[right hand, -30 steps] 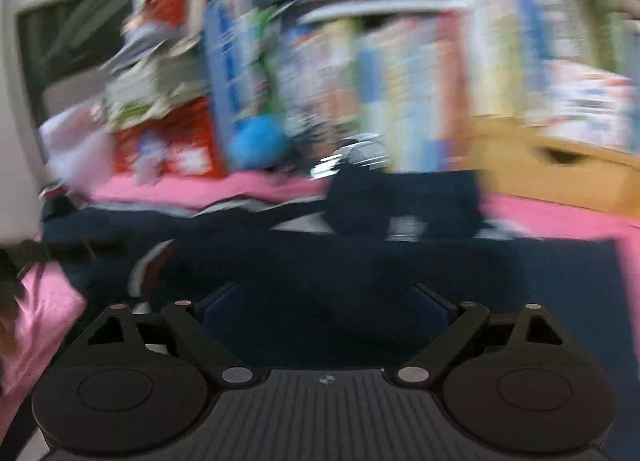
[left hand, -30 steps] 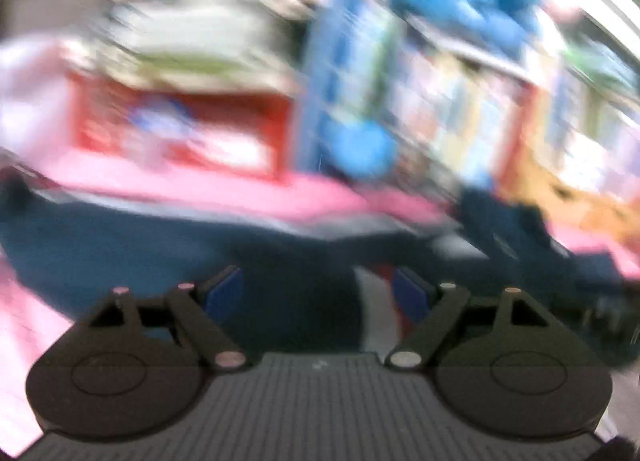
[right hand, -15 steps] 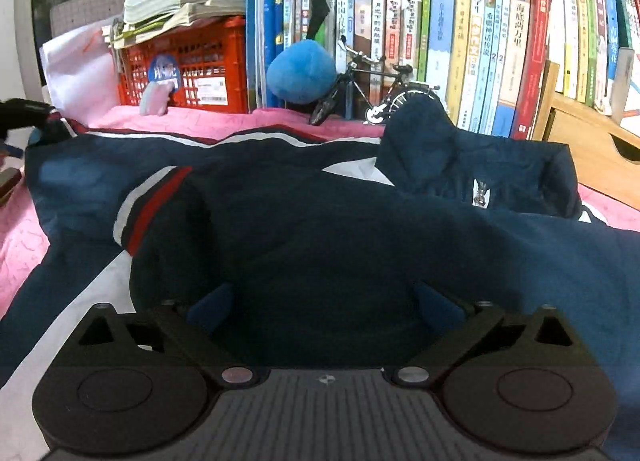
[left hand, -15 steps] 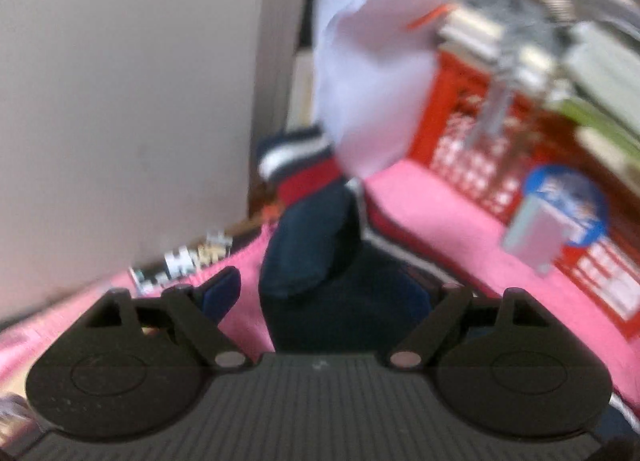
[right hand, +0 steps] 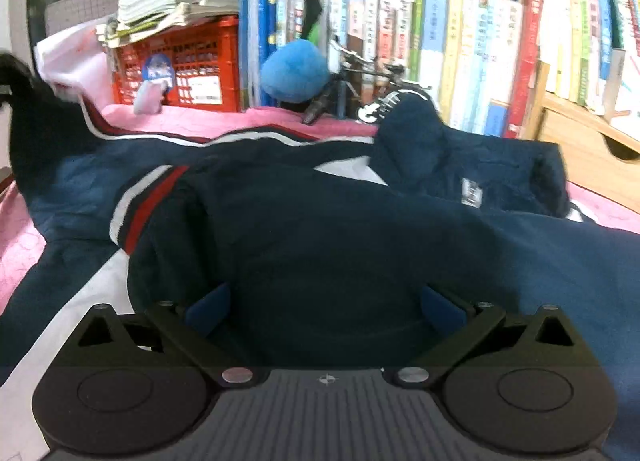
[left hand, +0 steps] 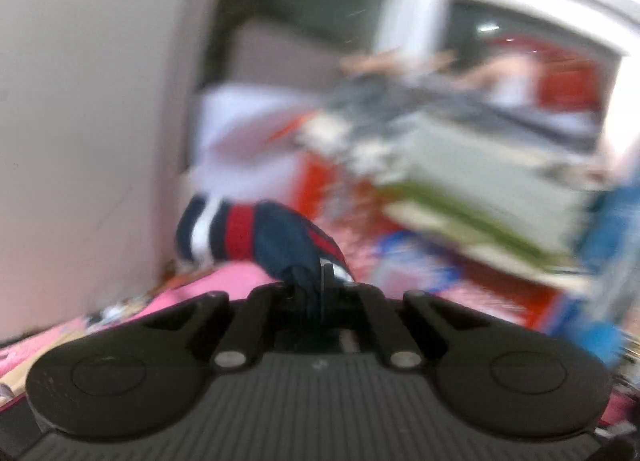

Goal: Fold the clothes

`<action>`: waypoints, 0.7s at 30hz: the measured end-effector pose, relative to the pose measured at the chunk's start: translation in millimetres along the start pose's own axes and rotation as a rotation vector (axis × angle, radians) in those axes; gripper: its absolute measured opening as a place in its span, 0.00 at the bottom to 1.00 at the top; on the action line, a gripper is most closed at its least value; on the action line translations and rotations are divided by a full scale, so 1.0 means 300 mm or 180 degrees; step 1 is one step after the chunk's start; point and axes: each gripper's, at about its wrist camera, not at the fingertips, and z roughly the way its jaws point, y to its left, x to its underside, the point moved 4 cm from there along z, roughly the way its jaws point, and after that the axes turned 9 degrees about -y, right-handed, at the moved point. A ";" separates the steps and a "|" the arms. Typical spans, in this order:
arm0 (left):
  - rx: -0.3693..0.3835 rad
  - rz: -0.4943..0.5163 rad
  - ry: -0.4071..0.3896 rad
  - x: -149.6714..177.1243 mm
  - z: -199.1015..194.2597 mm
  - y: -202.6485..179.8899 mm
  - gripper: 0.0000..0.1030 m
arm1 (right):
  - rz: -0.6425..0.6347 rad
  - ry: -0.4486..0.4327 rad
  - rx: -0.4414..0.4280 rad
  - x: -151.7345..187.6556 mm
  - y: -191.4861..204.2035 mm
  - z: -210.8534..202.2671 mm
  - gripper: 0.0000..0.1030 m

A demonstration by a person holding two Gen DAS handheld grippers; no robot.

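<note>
On the pink quilted cover (right hand: 24, 261) lies a rumpled navy jacket (right hand: 340, 229) with white and red stripes. Left gripper (left hand: 322, 281) has just clamped its striped cuff (left hand: 224, 231); right gripper (right hand: 324, 305) stands wide apart over the cloth, holding nothing.

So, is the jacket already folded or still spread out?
Mostly spread. The jacket lies wide over the pink cover, one sleeve folded across its body.
</note>
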 end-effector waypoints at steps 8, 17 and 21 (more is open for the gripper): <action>0.1781 0.0481 -0.0222 0.097 -0.450 -0.704 0.05 | 0.0819 -0.0536 0.0215 -0.038 -0.318 -0.443 0.98; 0.2709 0.1044 0.1297 0.517 -0.577 -1.093 0.22 | 0.1389 -0.0608 0.0872 0.193 -0.653 -0.779 1.00; 0.2919 0.1163 0.1081 0.471 -0.649 -0.991 0.46 | 0.1458 -0.0517 0.0781 0.239 -0.645 -0.734 1.00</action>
